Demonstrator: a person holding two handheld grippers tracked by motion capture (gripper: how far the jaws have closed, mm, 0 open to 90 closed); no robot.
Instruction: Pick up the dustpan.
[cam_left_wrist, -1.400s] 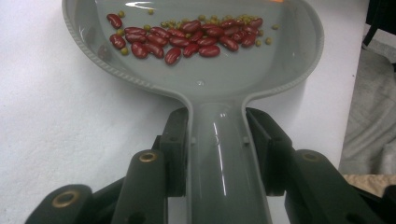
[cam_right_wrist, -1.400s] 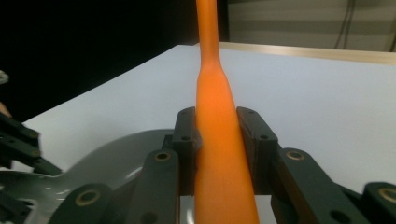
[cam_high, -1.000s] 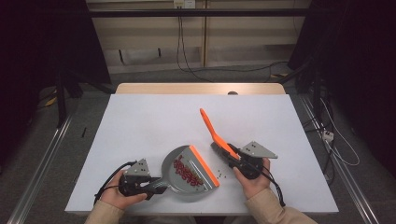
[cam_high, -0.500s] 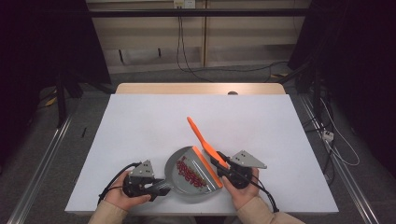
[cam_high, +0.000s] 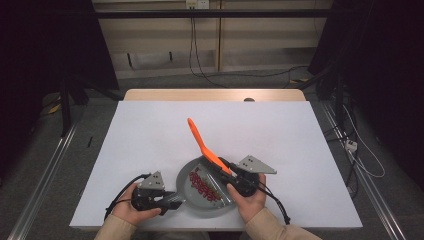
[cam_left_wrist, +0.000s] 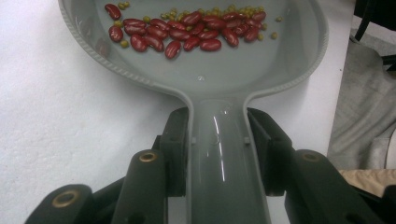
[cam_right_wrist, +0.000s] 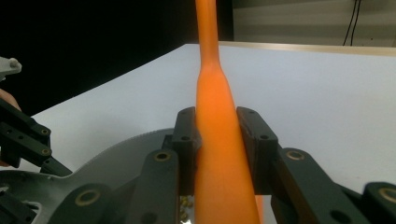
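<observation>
Left gripper (cam_high: 172, 201): jaws pinched on the handle of the grey dustpan (cam_left_wrist: 224, 70), one pad on each side of it; held low at the near edge of the table, in the person's left hand (cam_high: 131, 210).
Right gripper (cam_high: 231, 172): jaws pressed on the handle of the orange brush (cam_high: 202, 142), which rises between the pads and slants away towards the middle of the table; held in the right hand (cam_high: 249, 199) just right of the pan.
Dustpan: lies flat on the white table (cam_high: 280, 130), its bowl between the two grippers.
Brush: its lower end sits over the right side of the pan's bowl; the bristle end is hidden behind the gripper, so I cannot tell whether it touches the pan.
Contents: red kidney beans (cam_left_wrist: 187, 35) in a loose band across the bowl, small yellow-green peas (cam_left_wrist: 233, 11) mixed among them and beyond.
Around: dark cables (cam_high: 192, 45) hang down the wall behind the table; a white power strip (cam_high: 351, 146) lies on the floor at the right; metal rails run along the floor at both sides.
In the way: nothing lies between the grippers but the pan itself.
Writing: no readable label or brand on any of these.
</observation>
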